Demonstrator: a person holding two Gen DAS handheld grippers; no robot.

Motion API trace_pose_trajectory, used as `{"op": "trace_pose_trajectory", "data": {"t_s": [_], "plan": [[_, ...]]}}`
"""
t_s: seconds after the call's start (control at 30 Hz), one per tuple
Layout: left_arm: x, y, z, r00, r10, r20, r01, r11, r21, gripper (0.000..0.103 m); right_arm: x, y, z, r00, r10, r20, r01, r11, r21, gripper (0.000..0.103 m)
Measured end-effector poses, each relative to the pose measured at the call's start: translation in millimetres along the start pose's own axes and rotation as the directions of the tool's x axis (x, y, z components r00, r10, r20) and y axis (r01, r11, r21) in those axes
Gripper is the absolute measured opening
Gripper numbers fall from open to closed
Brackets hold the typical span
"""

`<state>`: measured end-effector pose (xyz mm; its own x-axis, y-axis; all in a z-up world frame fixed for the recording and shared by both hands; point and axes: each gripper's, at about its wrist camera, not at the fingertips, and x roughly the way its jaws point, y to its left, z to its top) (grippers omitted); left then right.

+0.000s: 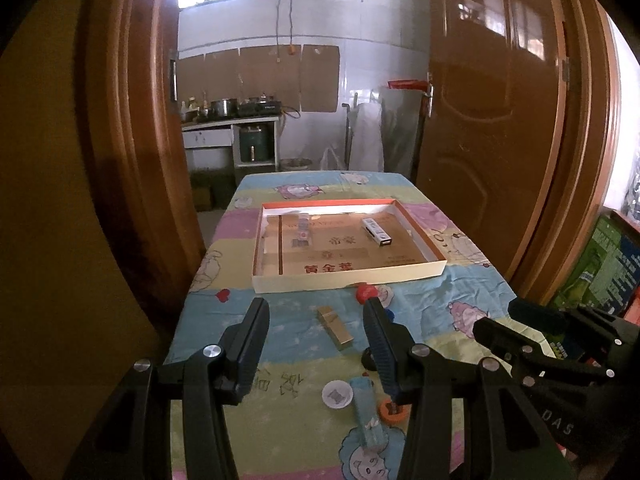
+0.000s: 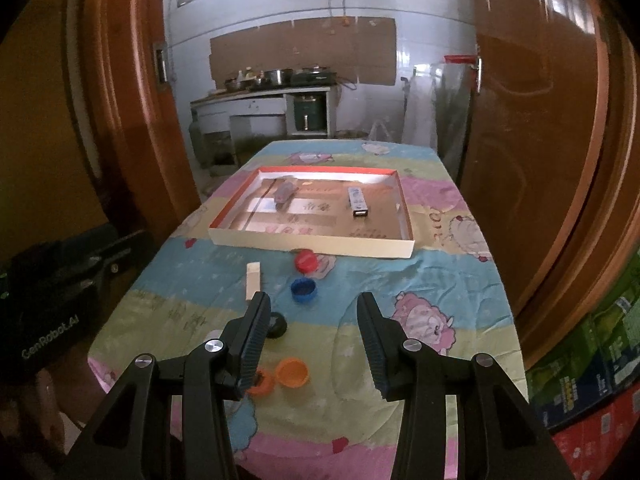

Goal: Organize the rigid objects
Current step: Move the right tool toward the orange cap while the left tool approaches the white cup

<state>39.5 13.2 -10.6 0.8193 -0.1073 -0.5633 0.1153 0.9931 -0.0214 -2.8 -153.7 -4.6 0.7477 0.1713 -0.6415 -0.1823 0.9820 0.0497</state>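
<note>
Rigid objects, small and loose, lie scattered on the cartoon-print tablecloth (image 2: 440, 280) in front of both tongs. The shallow cardboard tray with an orange-red rim (image 1: 344, 278) (image 2: 312, 246) sits at 12 o'clock from each gripper, well apart from the fingertips. It holds a white rectangular stick with a metal end (image 1: 377, 233) (image 2: 357, 202) toward its right side and a small clear-wrapped packet (image 1: 301, 232) (image 2: 285, 193) toward its left.

The left gripper (image 1: 316, 340) stands spread, jaws apart and holding nothing. Between its fingers lies a tan rectangular block (image 1: 335, 327); nearer the camera, at 6 o'clock, lie a white round cap (image 1: 338, 394) and a pale blue oblong piece (image 1: 366, 412). A red bottle cap (image 1: 366, 293) lies just in front of the tray wall, at 1 o'clock from the right fingertip.

The right gripper (image 2: 312, 320) is likewise spread and empty. A blue bottle cap (image 2: 304, 290) lies at 12 o'clock just beyond its fingertips, the red cap (image 2: 307, 261) beyond that. An orange bottle cap (image 2: 293, 372) lies between the fingers, a black round cap (image 2: 277, 325) beside the left finger, and the pale block (image 2: 253, 278) at 11 o'clock.
</note>
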Motion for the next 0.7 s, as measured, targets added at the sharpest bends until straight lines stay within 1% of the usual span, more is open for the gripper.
{"op": "trace_pose_trajectory", "data": {"t_s": [0.37,0.7], "plan": [[0.7,1.3,-12.5,1.000,0.011,-0.016,-0.011,1.000,0.012,0.049,4.6,5.6,-16.3,1.000,0.017,-0.017,-0.018,1.000,-0.014,0.047],[5.9,4.3,-26.5,0.999,0.000,-0.039,0.001,1.000,0.006,0.049,16.1,3.6,-30.8,0.999,0.009,-0.045,-0.010,1.000,-0.015,0.047]]}}
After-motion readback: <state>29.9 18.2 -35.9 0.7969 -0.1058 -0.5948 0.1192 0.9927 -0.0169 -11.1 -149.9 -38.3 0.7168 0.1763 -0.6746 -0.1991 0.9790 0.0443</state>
